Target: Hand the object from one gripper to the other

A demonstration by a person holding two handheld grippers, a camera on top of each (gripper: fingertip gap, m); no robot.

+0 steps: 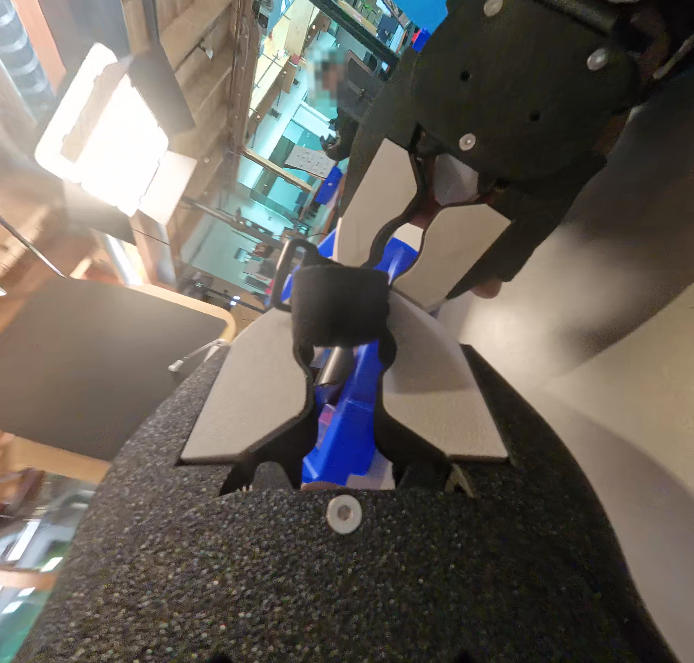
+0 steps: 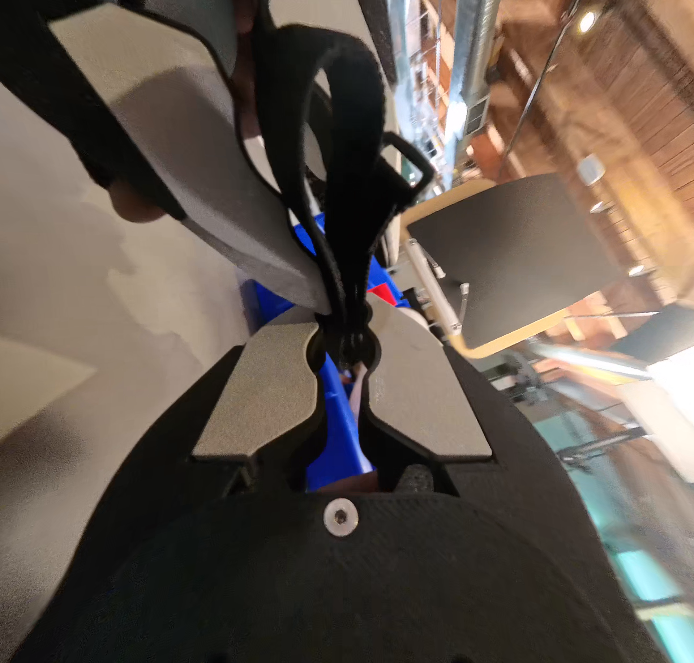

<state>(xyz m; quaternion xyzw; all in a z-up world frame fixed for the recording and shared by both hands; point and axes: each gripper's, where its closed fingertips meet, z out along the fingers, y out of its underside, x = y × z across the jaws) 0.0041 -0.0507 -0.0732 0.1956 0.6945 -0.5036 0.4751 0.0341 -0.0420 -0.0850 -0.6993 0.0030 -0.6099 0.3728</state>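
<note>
The right hand-held gripper (image 2: 343, 339) was pinched on a black strap (image 2: 351, 126): its two grey pads (image 2: 274, 389) had pressed the strap's doubled end into a thin bunch right at the fingertips. From that pinch the strap rose as a long loop, with a black rectangular buckle ring (image 2: 411, 166) hanging off its side.

The left hand-held gripper (image 1: 343, 339) met it tip to tip. In the left wrist view the rolled black strap (image 1: 340, 305) sat across this gripper's fingertips, between its grey pads (image 1: 255, 393), and the buckle ring (image 1: 291, 269) stuck out on the far left of the roll. A narrow gap showed between the pads lower down, and whether the tips actually clamped the strap could not be told, since the strap hid the contact. In the right wrist view the left hand-held gripper (image 2: 326, 307) reached in from the upper left, one grey pad lying against the strap just above the pinch.

Behind both grippers lay a blue bin (image 1: 341, 431) on the pale tabletop (image 1: 563, 344). Farther off stood a dark table with a light wooden edge (image 2: 507, 254), and a bright ceiling light panel (image 1: 101, 134) glared in the left wrist view.
</note>
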